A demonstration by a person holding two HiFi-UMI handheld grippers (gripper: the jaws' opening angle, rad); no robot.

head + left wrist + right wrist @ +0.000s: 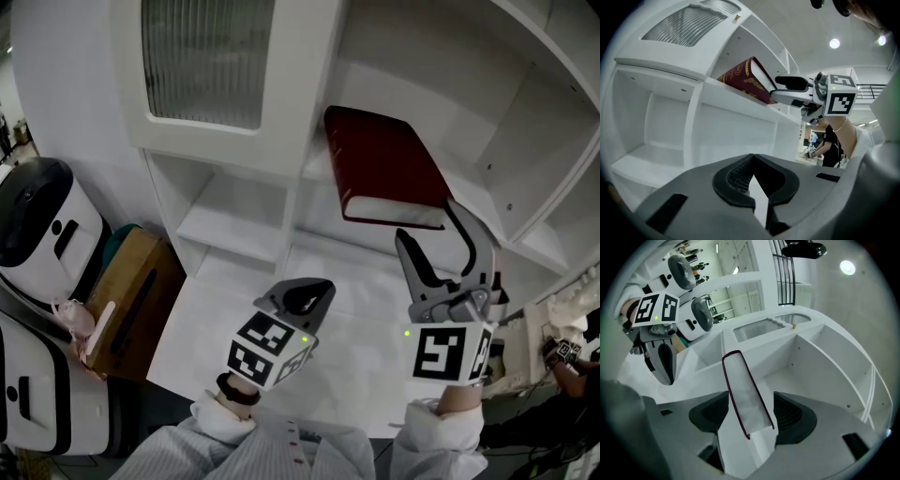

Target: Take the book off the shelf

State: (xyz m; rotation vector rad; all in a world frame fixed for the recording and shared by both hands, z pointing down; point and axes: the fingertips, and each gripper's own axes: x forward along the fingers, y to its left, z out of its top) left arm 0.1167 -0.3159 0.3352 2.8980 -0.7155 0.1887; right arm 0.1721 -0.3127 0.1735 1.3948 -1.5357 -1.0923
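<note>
Book [380, 164] is seen centre-right of the head view: a dark red hardback laid on its cover on the shelf [314, 167], w/ the near end carried past the shelf edge and the pale page block facing out.

Right hand-held gripper [428, 230] is held at that overhanging end, jaws spread wide. In the right gripper view the page edge [745, 399] is framed between the two pads, approx centred, but a gap is left on each side, so nothing is gripped yet. Left hand-held gripper [314, 292] is kept lower centre, over the white surface [234, 309], jaws brought together and empty.

Handling, as judged: the book is thick and probably fairly heavy, stiff across the boards, and the cover looks smooth, so some slip is to be expected. It is best pinched across its thickness, cover to cover, at the overhanging end and as deep as the jaws allow. A shallow grip near one corner is likely to be levered open by the wt. Support from below w/ the left gripper may be needed once the shelf is cleared.
</note>
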